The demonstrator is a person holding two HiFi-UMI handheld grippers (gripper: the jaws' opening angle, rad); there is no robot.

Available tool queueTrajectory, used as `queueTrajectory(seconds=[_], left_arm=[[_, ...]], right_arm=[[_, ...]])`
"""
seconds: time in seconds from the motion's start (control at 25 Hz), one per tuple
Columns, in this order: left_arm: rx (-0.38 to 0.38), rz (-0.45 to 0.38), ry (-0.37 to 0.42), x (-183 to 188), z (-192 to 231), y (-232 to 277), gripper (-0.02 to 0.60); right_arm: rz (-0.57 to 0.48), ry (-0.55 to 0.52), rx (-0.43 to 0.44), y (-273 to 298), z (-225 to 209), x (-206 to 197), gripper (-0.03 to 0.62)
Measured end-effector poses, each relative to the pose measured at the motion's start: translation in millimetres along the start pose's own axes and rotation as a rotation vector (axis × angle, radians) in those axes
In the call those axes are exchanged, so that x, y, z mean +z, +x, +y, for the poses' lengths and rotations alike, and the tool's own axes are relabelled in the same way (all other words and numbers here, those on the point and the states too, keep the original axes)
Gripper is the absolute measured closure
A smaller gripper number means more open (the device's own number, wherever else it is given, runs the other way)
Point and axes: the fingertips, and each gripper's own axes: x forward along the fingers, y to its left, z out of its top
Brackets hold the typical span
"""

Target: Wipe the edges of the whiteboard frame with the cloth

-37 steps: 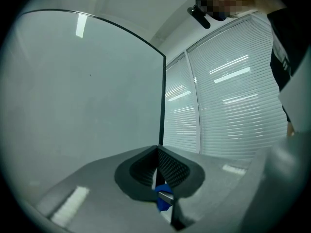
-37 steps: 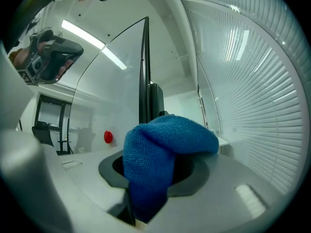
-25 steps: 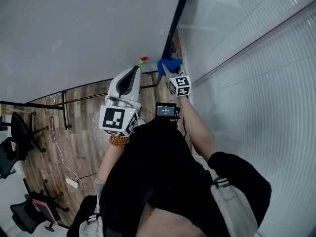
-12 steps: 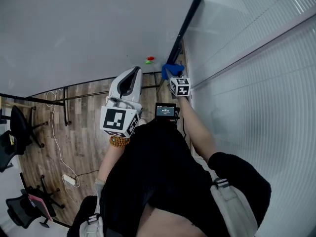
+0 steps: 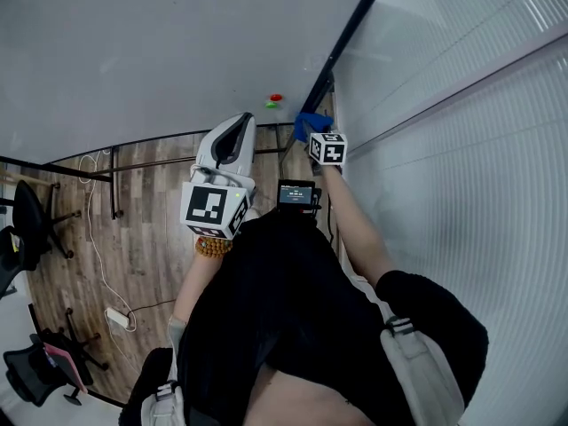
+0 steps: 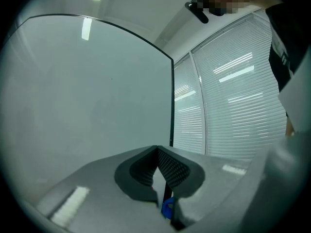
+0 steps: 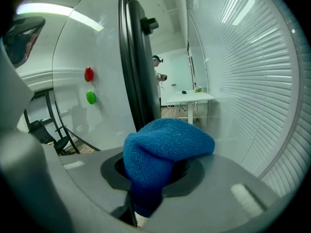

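The whiteboard (image 5: 133,51) fills the upper left of the head view, and its black frame (image 5: 342,47) runs down its right edge. My right gripper (image 5: 312,133) holds a blue cloth (image 5: 310,122) against the lower end of that frame. In the right gripper view the bunched cloth (image 7: 165,144) sits between the jaws, which are closing on it, just in front of the frame (image 7: 136,72). My left gripper (image 5: 236,122) hangs to the left, shut and empty, and points at the board. In the left gripper view its pads (image 6: 167,166) meet, with the frame edge (image 6: 173,101) beyond.
A red magnet (image 5: 276,98) and a green magnet (image 5: 272,105) stick on the board near the cloth. A wall of white blinds (image 5: 461,149) stands close on the right. Office chairs (image 5: 27,229), a power strip (image 5: 115,316) and the board's stand legs (image 5: 114,185) are on the wooden floor.
The head view has swung a little, so the frame and magnets sit further right. The right gripper stays at the frame's lower end, with less of the cloth showing. The left gripper has hardly moved.
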Motion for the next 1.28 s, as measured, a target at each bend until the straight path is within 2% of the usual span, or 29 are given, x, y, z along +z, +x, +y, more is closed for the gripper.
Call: queueTrajectory(seconds=[0.12, 0.24, 0.44, 0.6, 0.84, 1.28], left_arm=[[-0.002, 0.009, 0.016, -3.6, -0.7, -0.8, 0.580], [-0.002, 0.020, 0.019, -13.0, 0.6, -0.6, 0.580], [0.006, 0.044, 0.026, -32.0, -3.4, -4.7, 0.580], [0.008, 0.059, 0.028, -45.5, -8.9, -7.1, 0.580], [0.020, 0.069, 0.006, -46.0, 0.4, -11.3, 0.580], [0.080, 0.086, -0.006, -54.8, 2.1, -12.7, 0.580]], right_arm=[[-0.037, -0.004, 0.068, -26.7, 9.9, 9.9, 0.507], [-0.160, -0.072, 0.150, -64.6, 34.9, 42.9, 0.538], [-0.374, -0.181, 0.179, -143.7, 81.4, 103.3, 0.553], [-0.476, -0.217, 0.214, -187.3, 116.4, 128.3, 0.553], [-0.544, -0.188, 0.271, -207.0, 150.8, 159.5, 0.554], [-0.588, -0.224, 0.362, -216.6, 169.9, 179.0, 0.557]])
